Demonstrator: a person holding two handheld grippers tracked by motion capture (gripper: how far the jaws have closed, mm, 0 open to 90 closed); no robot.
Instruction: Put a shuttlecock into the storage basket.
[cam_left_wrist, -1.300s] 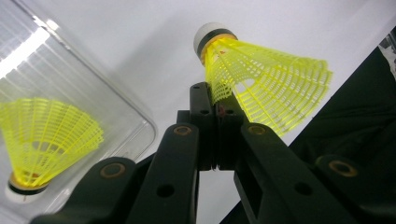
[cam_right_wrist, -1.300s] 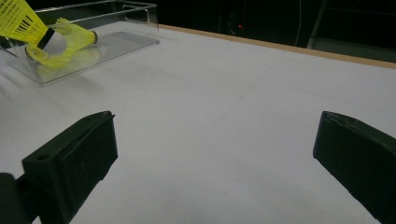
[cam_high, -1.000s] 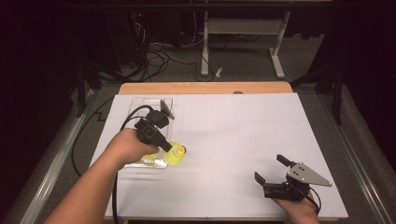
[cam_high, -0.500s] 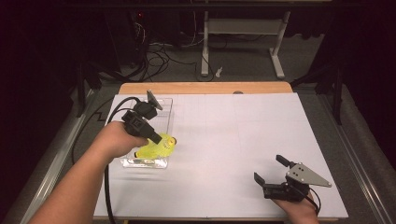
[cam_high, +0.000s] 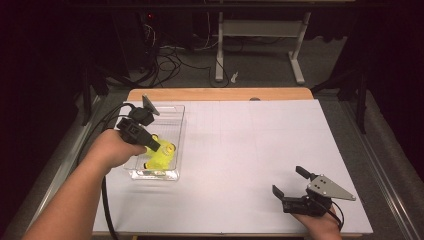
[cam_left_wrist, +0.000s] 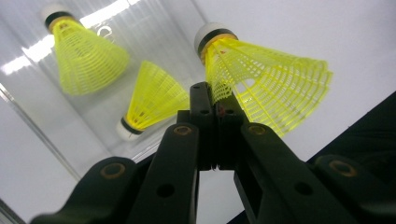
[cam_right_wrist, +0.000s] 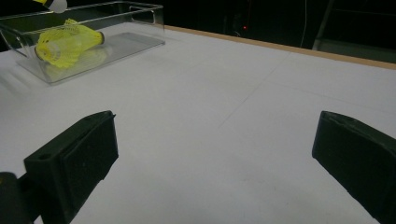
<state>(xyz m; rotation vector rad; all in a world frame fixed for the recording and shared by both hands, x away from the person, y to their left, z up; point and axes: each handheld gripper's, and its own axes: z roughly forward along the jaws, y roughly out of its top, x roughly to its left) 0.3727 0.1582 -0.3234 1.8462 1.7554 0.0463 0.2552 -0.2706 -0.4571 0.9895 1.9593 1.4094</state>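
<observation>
Shuttlecock (cam_left_wrist: 261, 79) judged featherlight with flimsy, crushable skirt; left tongs (cam_left_wrist: 215, 100) clamped on skirt edge, cork better; right tongs (cam_right_wrist: 210, 154) apart at 5 o'clock.

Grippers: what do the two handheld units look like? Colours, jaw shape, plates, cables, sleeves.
Both are black two-jaw units. The left gripper has flat linkage arms with brass-coloured pivot pins and round holes; a black cable trails from it, and a grey plate sits on top. The right gripper carries a grey three-cornered plate with small holes; its jaws are blocky, with flat matte faces. Forearms are bare, no sleeves.
</observation>
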